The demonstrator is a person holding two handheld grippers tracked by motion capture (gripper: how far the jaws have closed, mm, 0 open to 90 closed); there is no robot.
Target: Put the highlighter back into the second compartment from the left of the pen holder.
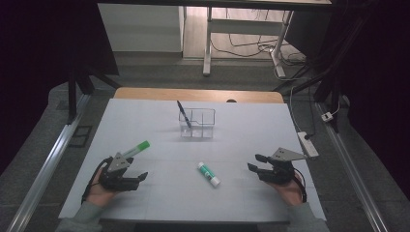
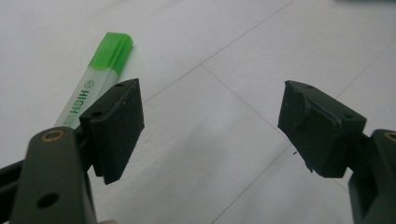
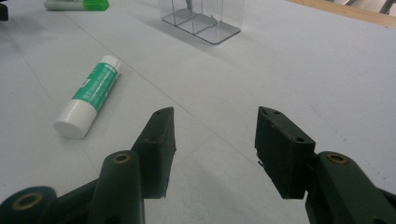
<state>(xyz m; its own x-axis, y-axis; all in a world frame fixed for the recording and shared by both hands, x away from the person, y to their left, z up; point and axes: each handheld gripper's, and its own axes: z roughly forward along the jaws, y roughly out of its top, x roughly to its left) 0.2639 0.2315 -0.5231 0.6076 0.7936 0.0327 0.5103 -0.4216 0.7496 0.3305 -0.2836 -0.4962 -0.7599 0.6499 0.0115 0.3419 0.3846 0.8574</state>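
A green-capped highlighter lies on the white table, just beyond my left gripper. In the left gripper view the highlighter runs behind the left jaw, and the left gripper stands open over bare table. A white and green glue stick lies mid-table between the two grippers. My right gripper is open, apart from the stick. In the right gripper view the glue stick lies left of the open right gripper. A clear organiser holds a dark pen.
The organiser stands at the far middle of the table, its other compartments bare. A wooden edge runs along the table's far side. A power strip lies off the right edge. Hands hold both grippers near the front edge.
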